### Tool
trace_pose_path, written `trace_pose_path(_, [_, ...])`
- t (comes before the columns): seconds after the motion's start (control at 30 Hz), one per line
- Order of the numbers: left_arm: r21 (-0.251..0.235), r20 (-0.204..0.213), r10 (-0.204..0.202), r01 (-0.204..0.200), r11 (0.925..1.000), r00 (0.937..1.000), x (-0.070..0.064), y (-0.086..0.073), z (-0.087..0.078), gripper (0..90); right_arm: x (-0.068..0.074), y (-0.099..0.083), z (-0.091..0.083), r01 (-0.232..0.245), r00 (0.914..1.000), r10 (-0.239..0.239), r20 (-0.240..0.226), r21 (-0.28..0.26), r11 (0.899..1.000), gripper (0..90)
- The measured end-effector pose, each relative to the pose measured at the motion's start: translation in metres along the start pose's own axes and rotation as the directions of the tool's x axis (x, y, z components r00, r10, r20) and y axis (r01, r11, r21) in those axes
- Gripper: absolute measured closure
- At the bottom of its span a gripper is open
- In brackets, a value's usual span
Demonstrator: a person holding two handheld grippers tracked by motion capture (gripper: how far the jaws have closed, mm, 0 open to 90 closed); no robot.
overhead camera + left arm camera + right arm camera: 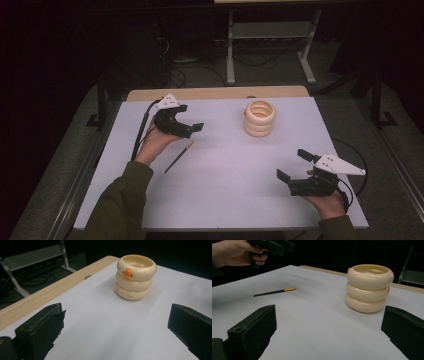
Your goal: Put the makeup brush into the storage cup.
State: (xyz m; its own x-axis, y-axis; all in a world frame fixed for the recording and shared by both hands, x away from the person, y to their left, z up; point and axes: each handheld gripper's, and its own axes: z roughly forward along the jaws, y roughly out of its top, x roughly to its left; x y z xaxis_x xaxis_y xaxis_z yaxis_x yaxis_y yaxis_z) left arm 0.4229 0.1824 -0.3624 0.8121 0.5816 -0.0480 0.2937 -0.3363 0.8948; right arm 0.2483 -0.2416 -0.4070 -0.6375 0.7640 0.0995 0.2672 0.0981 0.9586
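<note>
pen holder point(259, 119): cream, three-ringed, upright | pencil point(179, 157): dark, lying flat, well apart

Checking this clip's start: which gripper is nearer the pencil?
Left. The left gripper hovers open just above the pencil; the right gripper is open far across the table.

Dim lab: white-topped table point(220, 195), floor cables point(200, 67), metal stand point(270, 37) behind
</note>
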Motion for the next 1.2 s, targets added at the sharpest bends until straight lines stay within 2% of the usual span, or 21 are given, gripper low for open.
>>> trace_pose_path(0.2, [0.061,-0.004,-0.016,0.016,0.998,0.9999,0.003,-0.0016,0.0017,0.0,-0.0002,0.0001,0.0001,0.0,1.0,0.0,0.0,0.0,1.0,0.0])
trace_pose_path(0.37, [0.092,-0.021,-0.029,0.031,0.9953,0.9994,0.0043,-0.0016,0.0017,0.0,-0.0002,0.0001,0.0004,0.0,1.0,0.0,0.001,0.001,1.0,0.0])
trace_pose_path(0.5, [0.112,-0.025,-0.025,0.027,0.9934,0.9994,0.0058,-0.0009,0.0007,4.1,-0.0002,0.0001,0.0003,-0.001,1.0,0.001,0.002,0.001,1.0,0.0])
trace_pose_path(0.67, [0.141,-0.034,-0.028,0.033,0.9894,0.999,0.0066,-0.0016,0.0015,4.6,0.0,0.0,0.0003,-0.005,1.0,0.005,0.002,0.004,1.0,0.0])
trace_pose_path(0.8, [0.172,-0.036,-0.032,0.038,0.9844,0.9988,0.0073,-0.0025,0.0022,4.9,0.0,0.0001,0.0003,-0.005,1.0,0.005,0.003,0.003,1.0,0.0])
trace_pose_path(0.9, [0.186,-0.031,-0.053,0.058,0.9808,0.9981,0.0068,-0.0029,0.0029,5.2,-0.0002,0.0,0.0003,-0.003,1.0,0.003,0.004,0.005,1.0,0.0])
trace_pose_path(0.97, [0.203,-0.035,-0.038,0.044,0.9782,0.9987,0.0074,-0.0026,0.0031,5.4,-0.0001,0.0001,0.0002,-0.005,1.0,0.005,0.004,0.005,1.0,0.0])
trace_pose_path(1.0, [0.23,-0.031,-0.034,0.041,0.9724,0.9989,0.008,-0.0026,0.0031,5.5,-0.0001,0.0001,0.0003,-0.005,1.0,0.005,0.004,0.004,1.0,0.0])
trace_pose_path(1.13, [0.25,-0.036,-0.044,0.051,0.9669,0.9984,0.0077,-0.0028,0.0041,5.8,-0.0003,0.0,0.0004,-0.003,1.0,0.003,0.004,0.005,1.0,0.0])
trace_pose_path(1.17, [0.267,-0.038,-0.034,0.043,0.9627,0.9987,0.0084,-0.0027,0.0045,6.2,-0.0003,0.0001,0.0004,-0.003,1.0,0.003,0.004,0.005,1.0,0.0])
trace_pose_path(1.2, [0.271,-0.041,-0.033,0.043,0.9616,0.9986,0.0083,-0.0028,0.0046,6.3,-0.0003,0.0001,0.0004,-0.003,1.0,0.003,0.004,0.005,1.0,0.0])
